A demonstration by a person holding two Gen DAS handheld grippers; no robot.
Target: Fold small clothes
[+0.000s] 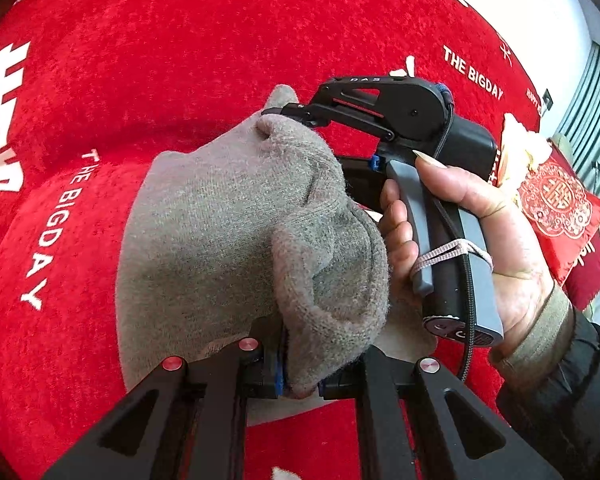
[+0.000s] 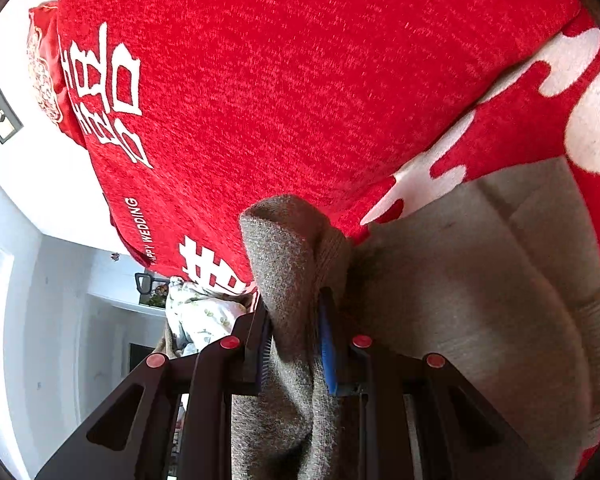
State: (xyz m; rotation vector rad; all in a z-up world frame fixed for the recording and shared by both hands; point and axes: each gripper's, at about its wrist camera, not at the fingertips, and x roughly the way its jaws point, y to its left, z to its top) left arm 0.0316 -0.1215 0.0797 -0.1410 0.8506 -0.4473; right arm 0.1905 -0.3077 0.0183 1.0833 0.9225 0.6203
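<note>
A small grey-brown knit garment (image 1: pixel 228 232) lies bunched on a red bedspread (image 1: pixel 180 80) with white lettering. My left gripper (image 1: pixel 300 380) is shut on a thick fold of its near edge. In the left wrist view my right gripper (image 1: pixel 296 114), held by a person's hand (image 1: pixel 480 216), pinches the garment's far edge. The right wrist view shows that same gripper (image 2: pixel 296 344) shut on an upright fold of the knit garment (image 2: pixel 292 264), the rest of which spreads flat to the right.
A red embroidered cushion (image 1: pixel 560 204) lies at the bed's right edge. A pale floral cloth (image 2: pixel 204 312) is heaped beyond the bedspread's end in the right wrist view, with white walls and a framed picture (image 2: pixel 0 114) behind.
</note>
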